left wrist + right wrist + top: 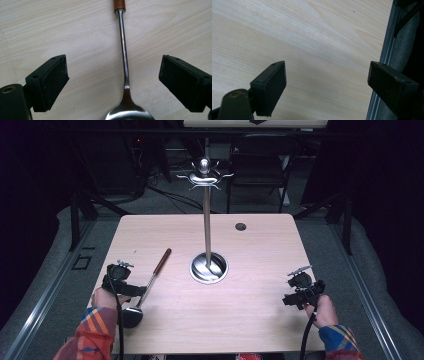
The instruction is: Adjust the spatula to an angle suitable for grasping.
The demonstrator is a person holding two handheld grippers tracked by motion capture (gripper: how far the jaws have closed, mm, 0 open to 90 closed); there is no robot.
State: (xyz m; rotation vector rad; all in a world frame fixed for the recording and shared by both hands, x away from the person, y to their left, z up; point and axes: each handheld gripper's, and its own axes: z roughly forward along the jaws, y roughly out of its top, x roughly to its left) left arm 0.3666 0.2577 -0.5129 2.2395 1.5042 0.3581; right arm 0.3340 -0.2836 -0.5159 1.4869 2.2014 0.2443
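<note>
Two sets of jaws gape; left gripper (113, 82) straddles steel ladle (124, 62).

One ladle (150, 281) lies at the lower left of the high view. One metal stand (207, 220) rises at centre. Two grippers, one left (118, 279), one right (300, 290). One table (250, 320). One chair (257, 167) at the top.

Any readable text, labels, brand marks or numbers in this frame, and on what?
None can be read. The ladle, its wooden handle, the metal stand and the table carry no visible print or marks. The left gripper and right gripper show plain black pads without lettering.
</note>
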